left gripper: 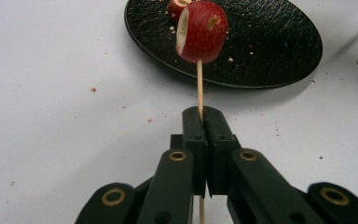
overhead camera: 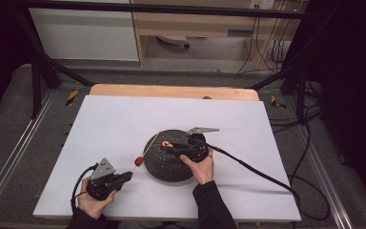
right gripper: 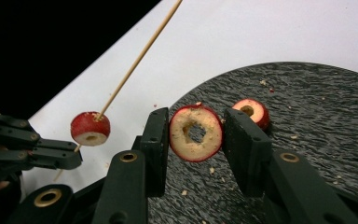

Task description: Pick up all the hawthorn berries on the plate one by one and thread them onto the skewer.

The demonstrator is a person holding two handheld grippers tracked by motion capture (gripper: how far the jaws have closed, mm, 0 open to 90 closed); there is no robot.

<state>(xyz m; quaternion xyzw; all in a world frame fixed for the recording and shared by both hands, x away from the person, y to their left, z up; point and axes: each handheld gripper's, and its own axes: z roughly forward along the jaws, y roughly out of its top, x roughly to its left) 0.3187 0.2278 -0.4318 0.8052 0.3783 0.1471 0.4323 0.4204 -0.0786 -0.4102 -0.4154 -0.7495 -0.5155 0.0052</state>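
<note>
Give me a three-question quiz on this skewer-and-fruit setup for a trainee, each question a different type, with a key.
1. True or false: the left gripper is shut on the skewer.
2. How many fruit pieces are already threaded on the skewer?
A. none
B. one
C. three
3. Fill in: the cored fruit ring between the right gripper jaws is above the black ____.

Key
1. True: the jaws meet around the stick below the threaded fruit piece.
2. B.
3. plate. Another fruit piece lies on it, just beyond the ring.
</note>
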